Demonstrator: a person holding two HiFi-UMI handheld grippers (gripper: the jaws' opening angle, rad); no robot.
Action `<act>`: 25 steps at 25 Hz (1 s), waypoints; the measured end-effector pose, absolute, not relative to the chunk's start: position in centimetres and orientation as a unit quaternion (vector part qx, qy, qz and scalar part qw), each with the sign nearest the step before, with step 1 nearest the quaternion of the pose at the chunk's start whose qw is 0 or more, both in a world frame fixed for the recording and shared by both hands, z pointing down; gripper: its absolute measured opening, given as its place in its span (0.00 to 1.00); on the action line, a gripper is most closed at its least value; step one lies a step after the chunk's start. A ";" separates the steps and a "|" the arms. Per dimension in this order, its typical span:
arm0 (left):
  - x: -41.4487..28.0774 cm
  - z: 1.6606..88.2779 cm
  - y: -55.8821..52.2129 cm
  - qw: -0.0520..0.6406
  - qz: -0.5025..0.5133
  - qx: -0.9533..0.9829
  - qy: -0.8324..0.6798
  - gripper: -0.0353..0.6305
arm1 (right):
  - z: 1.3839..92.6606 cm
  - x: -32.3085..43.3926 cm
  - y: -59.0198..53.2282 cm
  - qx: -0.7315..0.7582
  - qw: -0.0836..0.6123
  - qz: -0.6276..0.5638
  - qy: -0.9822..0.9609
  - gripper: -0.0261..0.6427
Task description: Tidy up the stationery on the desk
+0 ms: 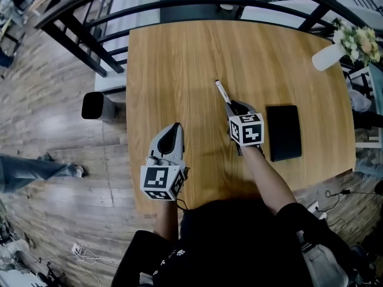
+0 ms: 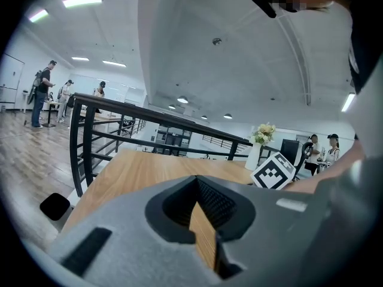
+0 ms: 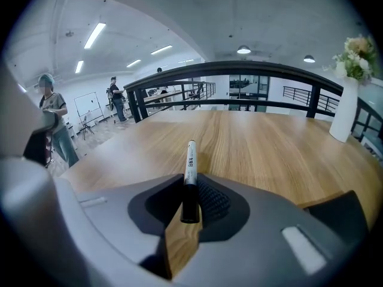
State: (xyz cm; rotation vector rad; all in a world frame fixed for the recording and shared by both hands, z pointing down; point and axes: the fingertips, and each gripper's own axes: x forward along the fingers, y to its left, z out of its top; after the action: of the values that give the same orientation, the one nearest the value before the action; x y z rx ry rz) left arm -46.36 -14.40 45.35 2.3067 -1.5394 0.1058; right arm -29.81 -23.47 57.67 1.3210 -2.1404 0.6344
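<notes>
A white marker with a black cap [image 1: 222, 91] [image 3: 190, 172] points away from me toward the middle of the wooden desk [image 1: 179, 70]. Its black end sits between the pads of my right gripper [image 1: 231, 106] [image 3: 192, 191], which is shut on it. Whether the marker's far tip touches the desk I cannot tell. A flat black case [image 1: 283, 131] lies on the desk just right of that gripper. My left gripper [image 1: 173, 128] [image 2: 198, 183] hovers over the desk's near left part, shut, with nothing between its jaws.
A white vase of flowers [image 1: 333, 54] [image 3: 344, 109] stands at the desk's far right corner. A black railing [image 1: 197, 5] runs behind the desk. A black bin [image 1: 98, 105] stands on the floor to the left. People stand far off in the room.
</notes>
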 end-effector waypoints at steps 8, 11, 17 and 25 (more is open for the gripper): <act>-45.2 45.1 -13.7 0.177 0.046 0.819 -0.544 0.04 | 56.6 -28.6 -22.2 0.492 0.255 0.231 -0.800 0.16; -44.6 45.0 -13.5 0.173 0.047 0.821 -0.542 0.04 | 56.3 -27.9 -21.7 0.494 0.249 0.231 -0.800 0.16; -43.4 44.6 -12.9 0.172 0.050 0.824 -0.538 0.04 | 55.6 -26.5 -20.7 0.500 0.238 0.232 -0.800 0.16; -40.2 44.6 -12.5 0.173 0.055 0.833 -0.523 0.04 | 54.2 -23.5 -19.6 0.509 0.224 0.227 -0.799 0.16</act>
State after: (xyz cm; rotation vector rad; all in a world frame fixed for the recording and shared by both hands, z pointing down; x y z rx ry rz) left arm -40.22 -12.54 44.58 2.3619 -1.4842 0.1550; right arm -23.45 -19.61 54.24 1.4051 -2.2054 0.6272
